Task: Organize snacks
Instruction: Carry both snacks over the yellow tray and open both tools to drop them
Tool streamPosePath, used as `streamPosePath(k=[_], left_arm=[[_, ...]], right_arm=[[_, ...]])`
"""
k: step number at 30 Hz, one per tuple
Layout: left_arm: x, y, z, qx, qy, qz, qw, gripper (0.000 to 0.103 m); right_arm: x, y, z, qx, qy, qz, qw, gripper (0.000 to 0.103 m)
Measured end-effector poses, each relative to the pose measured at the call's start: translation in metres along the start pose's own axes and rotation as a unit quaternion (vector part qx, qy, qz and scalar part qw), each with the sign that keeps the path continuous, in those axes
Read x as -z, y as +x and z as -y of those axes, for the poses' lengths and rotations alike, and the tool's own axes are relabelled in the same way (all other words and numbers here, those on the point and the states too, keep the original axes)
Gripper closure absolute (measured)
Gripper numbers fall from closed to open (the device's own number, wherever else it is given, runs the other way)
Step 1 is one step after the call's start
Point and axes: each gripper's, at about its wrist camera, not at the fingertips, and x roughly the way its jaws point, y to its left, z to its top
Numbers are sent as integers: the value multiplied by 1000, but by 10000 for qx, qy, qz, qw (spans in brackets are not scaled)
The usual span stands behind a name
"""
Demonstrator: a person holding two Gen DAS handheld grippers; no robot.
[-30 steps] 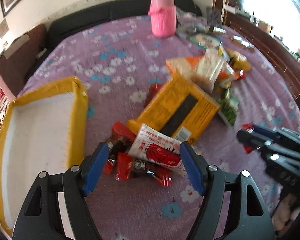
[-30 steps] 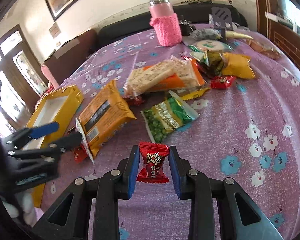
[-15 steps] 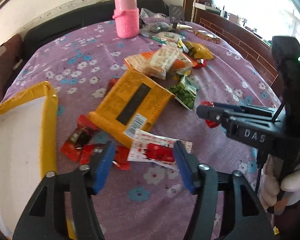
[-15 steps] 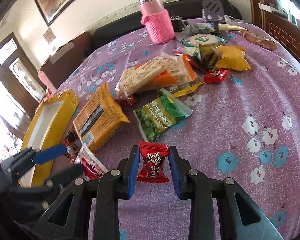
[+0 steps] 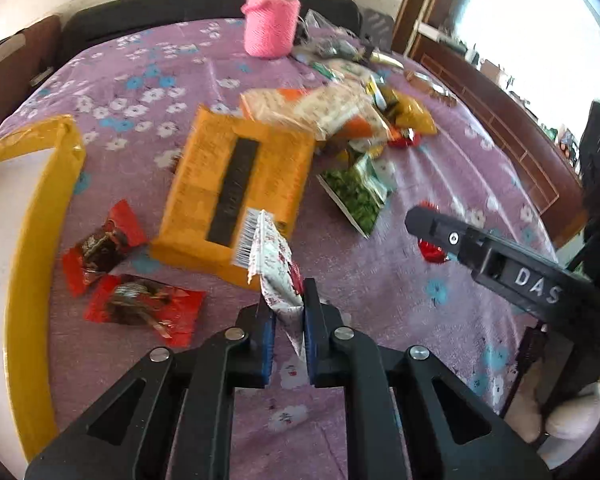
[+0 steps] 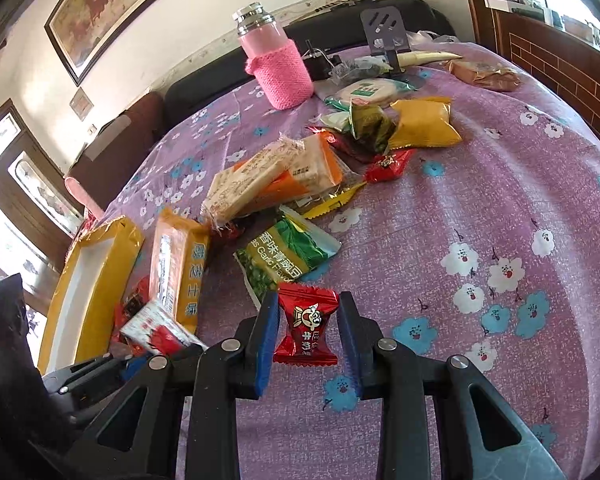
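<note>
Snacks scattered over a purple flowered cloth (image 6: 540,168), beside a yellow-rimmed tray (image 5: 40,216) cut off at the left edge of the left view. Far pile near the pink bottle (image 6: 278,68) smeared by motion in the left view; labels there unreadable. Lower end of the white-and-red packet (image 5: 274,268) hidden between the blue pads (image 5: 266,344); in the right view only its corner visible over a dark gripper body. Red candy (image 6: 306,324) mostly hidden in the left view behind the right gripper (image 6: 308,320).

Left gripper (image 5: 286,312): jaws just closed, now pinching the white-and-red packet, which stands crumpled and upright in front of the orange pack (image 5: 236,184). A second ago, packet flat on the cloth between spread jaws. Two red-and-brown wrappers (image 5: 140,304) left lying by the tray's rim.

Right gripper: clamped on the red candy as before, above the cloth just short of the green pea packet (image 6: 284,256).
</note>
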Motion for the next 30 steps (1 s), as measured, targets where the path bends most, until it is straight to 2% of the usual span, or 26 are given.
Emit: streamPosePath(k=[4,11,14,17,21,25,28,30], left_arm=[[3,-8,-5,77,-126,131,9998,94],[43,-83,-45,402,-643,611,9952,94],[60,-123,-75,234,-882,954,9912,94],[75,-157,-108,-135,-1070,1290,9858,94],[95,-189,-156,-565,-1377,1477,9778,94],[109,-202,-196,-939,-1601,1438,9720,94],[119,-199,-226,-1247,-1750,1273,9683,94],[123,-195,-242,-1412,-1805,1140,9667,93]], right_arm=[[0,0,-4,47,-89,50,9999,72],[3,-1,-9,-15,-193,166,9997,72],[5,-2,-14,-72,-287,242,9993,72],[9,-4,-23,-49,-486,373,9981,72],[11,-13,-47,-93,-841,547,9949,73],[18,-34,-105,-733,-1293,390,9881,73],[28,-43,-165,-1367,-1795,118,9741,73],[37,-37,-206,-1851,-2031,-285,9611,73]])
